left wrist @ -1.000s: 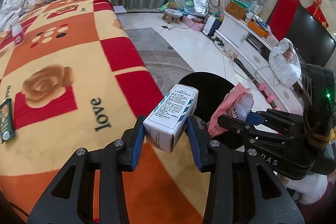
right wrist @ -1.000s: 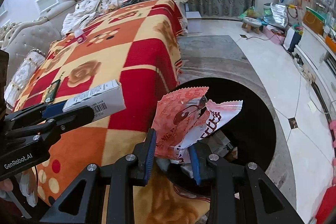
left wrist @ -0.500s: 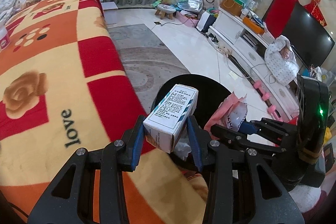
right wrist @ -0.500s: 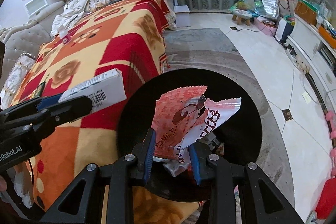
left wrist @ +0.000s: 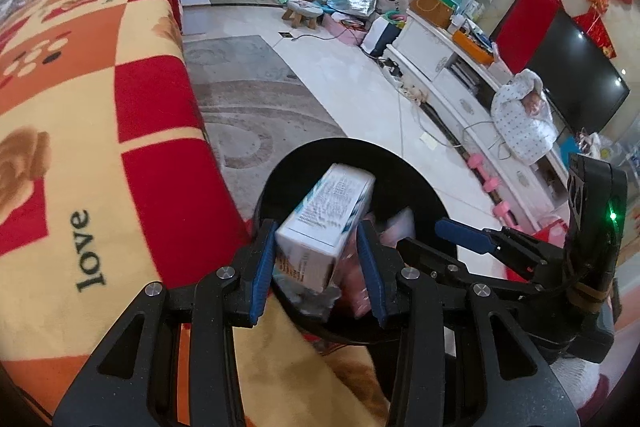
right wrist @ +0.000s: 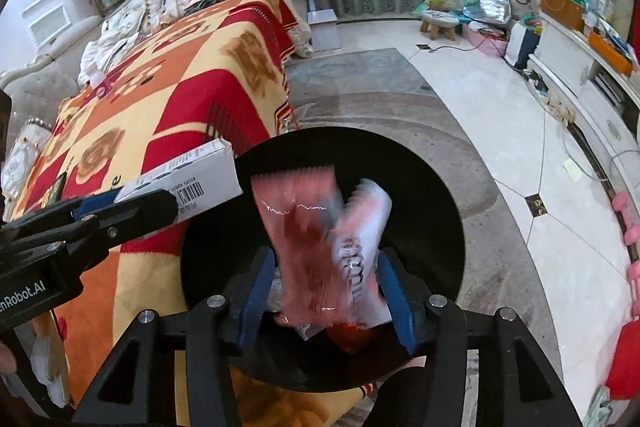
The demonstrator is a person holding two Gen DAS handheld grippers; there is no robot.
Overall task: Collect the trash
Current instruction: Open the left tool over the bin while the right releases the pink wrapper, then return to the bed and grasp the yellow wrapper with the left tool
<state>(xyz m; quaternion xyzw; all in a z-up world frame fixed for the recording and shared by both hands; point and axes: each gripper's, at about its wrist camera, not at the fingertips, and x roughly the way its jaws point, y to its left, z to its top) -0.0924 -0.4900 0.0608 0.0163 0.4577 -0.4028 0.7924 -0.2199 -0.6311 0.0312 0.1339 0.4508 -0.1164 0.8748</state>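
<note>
My left gripper (left wrist: pixel 317 251) hangs over the round black bin (left wrist: pixel 400 167) with its jaws opening. Between its blue pads the white printed box (left wrist: pixel 324 223) is blurred and tilted, with a gap on its right side. My right gripper (right wrist: pixel 326 267) is also above the bin (right wrist: pixel 440 187), beside the left one, its jaws opening too. The pink and white snack wrapper (right wrist: pixel 316 243) sits loose and blurred between its spread pads, sliding down. The same box (right wrist: pixel 192 179) shows at the left of the right wrist view.
A red, orange and yellow blanket (left wrist: pixel 100 147) covers the furniture right beside the bin. Other scraps lie in the bin's bottom. A grey rug (right wrist: pixel 380 99) and pale tile floor lie beyond, with a white TV cabinet (left wrist: pixel 460 75) and pink dumbbells (left wrist: pixel 492 183) at the right.
Both grippers have moved from the blanket's edge to over the bin. The right jaws have spread and the wrapper slips down. The box has gone blurred and loose in the left jaws.
</note>
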